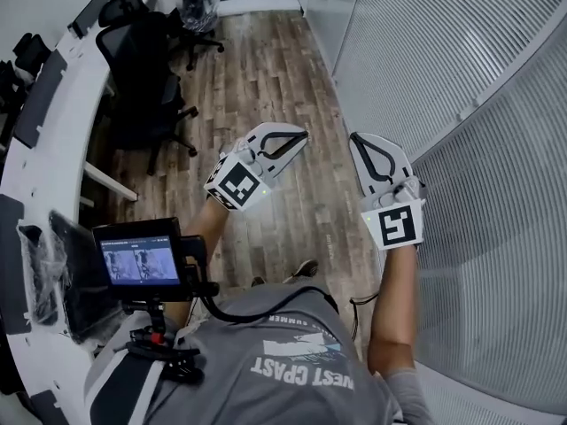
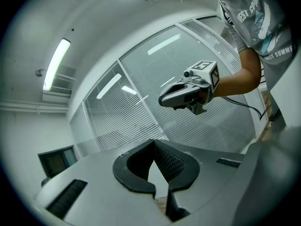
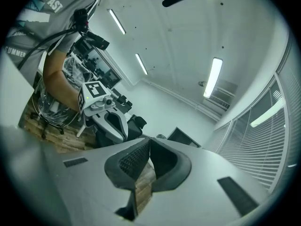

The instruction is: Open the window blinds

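The window blinds [image 1: 496,264] ran along the right side of the room, from near to far. Two slatted panels showed in the head view, with one slanting frame bar [image 1: 496,82] between them. Their lower edge met the wooden floor [image 1: 266,69] in a line running away to the far end.

There were two grippers, both held level over the floor. The right hand-held gripper [image 1: 356,140] was near the blinds and apart from them. Its jaws were closed tip to tip with nothing between them. The left hand-held gripper [image 1: 299,136] was just to its left, also closed and holding nothing. The two were side by side with a narrow gap of floor between them.

On the left, one curved white table [image 1: 49,162] swept from near to far, its edge bending toward the floor strip. At least two black office chairs [image 1: 146,78] stood against it. Between the chairs and the blinds lay one open strip of floor, narrowing toward the far end. One small screen [image 1: 140,262] sat on a mount at the person's chest.
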`<move>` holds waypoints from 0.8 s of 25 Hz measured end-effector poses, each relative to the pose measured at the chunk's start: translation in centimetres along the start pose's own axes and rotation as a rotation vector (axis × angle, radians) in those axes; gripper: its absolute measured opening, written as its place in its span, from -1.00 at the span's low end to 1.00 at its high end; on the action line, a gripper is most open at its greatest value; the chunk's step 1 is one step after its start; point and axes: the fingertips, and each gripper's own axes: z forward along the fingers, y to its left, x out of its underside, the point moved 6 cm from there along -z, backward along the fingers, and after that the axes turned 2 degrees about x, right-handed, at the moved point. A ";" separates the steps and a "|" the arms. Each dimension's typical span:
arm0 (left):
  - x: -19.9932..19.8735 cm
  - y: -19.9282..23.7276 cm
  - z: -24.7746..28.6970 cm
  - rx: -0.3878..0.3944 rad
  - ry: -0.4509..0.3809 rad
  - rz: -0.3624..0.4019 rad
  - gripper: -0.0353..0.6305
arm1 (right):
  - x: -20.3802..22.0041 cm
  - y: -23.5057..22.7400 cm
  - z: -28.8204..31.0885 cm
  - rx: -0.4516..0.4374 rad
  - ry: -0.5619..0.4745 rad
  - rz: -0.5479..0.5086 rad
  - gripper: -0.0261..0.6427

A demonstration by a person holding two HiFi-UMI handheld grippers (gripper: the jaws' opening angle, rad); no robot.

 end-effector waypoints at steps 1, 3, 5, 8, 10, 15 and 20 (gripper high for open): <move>0.7 0.7 0.7 0.001 0.005 -0.003 -0.88 | 0.9 -0.5 1.0 -0.004 0.003 0.009 -0.91; 2.3 2.3 2.5 -0.002 0.029 -0.007 -0.88 | 3.1 -2.0 3.2 -0.021 0.002 0.024 -0.91; 3.8 4.5 5.1 -0.010 0.060 -0.011 -0.88 | 5.8 -4.2 5.8 -0.042 -0.013 0.029 -0.91; 5.0 7.4 8.9 -0.023 0.081 -0.023 -0.88 | 9.2 -7.7 8.9 -0.064 -0.045 0.043 -0.91; 5.7 8.7 11.0 -0.034 0.095 -0.021 -0.88 | 10.8 -9.5 10.3 -0.074 -0.063 0.050 -0.91; 6.5 12.1 18.2 -0.061 0.113 -0.018 -0.88 | 15.7 -15.1 12.8 -0.110 -0.115 0.034 -0.91; 9.1 14.1 22.0 -0.058 0.138 -0.016 -0.88 | 19.5 -17.7 15.5 -0.105 -0.135 0.023 -0.91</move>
